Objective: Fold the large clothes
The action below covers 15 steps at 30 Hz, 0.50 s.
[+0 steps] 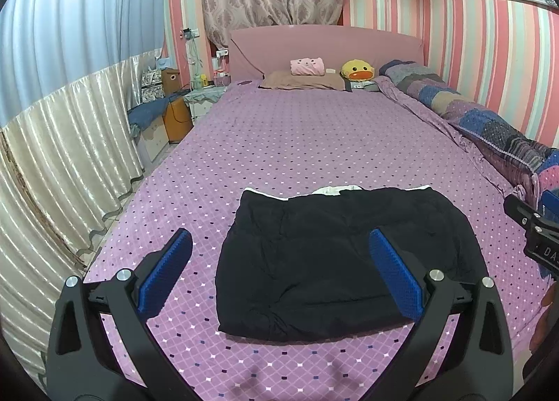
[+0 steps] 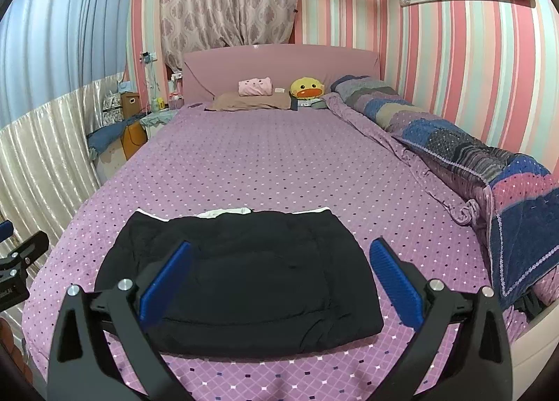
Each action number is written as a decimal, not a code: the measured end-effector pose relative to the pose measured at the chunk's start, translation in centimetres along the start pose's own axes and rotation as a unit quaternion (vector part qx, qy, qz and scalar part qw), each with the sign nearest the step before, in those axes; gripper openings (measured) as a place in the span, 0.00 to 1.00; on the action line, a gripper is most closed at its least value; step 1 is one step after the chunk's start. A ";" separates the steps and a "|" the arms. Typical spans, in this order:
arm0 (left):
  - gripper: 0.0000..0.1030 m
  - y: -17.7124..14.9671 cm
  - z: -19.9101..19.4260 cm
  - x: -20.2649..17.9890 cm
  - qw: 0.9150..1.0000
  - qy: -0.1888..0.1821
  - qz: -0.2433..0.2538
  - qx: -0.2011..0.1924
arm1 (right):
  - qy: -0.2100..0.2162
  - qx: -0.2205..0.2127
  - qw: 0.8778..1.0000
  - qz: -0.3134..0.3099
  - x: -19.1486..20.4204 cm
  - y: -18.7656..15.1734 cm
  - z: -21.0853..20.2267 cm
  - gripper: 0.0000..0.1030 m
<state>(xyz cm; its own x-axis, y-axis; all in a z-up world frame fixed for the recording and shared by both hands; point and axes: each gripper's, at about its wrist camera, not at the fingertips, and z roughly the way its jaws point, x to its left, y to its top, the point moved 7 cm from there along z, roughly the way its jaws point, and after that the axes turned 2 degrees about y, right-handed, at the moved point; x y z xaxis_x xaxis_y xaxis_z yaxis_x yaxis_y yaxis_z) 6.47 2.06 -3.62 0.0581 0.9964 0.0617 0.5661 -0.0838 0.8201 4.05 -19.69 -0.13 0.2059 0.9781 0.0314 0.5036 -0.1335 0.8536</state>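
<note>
Black garment (image 1: 346,261), folded into a rough rectangle, lies flat on the purple dotted bedsheet (image 1: 297,135) near the foot of the bed, white lining showing along its far edge. My left gripper (image 1: 279,270) hangs above the garment's left side, blue pads spread wide, holding nothing. My right gripper (image 2: 281,278) hangs above the garment's right half, equally spread and empty

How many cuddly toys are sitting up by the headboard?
2. A pink plush lies on the brown pillow, and a yellow duck plush sits just right of it. More could be hidden behind the rolled quilt.
</note>
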 end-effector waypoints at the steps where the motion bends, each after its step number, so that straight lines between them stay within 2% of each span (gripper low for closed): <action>1: 0.97 0.0 0.0 0.0 1.000 0.000 0.000 0.000 | 0.000 0.001 1.000 0.000 0.0 -0.1 0.0 0.98; 15: 0.97 0.1 -0.2 -0.1 1.000 -0.011 -0.005 -0.002 | -0.003 0.005 1.000 0.002 0.0 -0.2 0.3 0.98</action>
<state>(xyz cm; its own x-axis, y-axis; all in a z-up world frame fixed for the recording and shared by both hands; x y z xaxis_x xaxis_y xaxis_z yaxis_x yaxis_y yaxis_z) 6.40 1.96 -3.42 0.0706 0.9966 0.0418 0.5641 -0.0744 0.8224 4.15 -19.72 -0.46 0.2122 0.9767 0.0316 0.5104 -0.1384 0.8487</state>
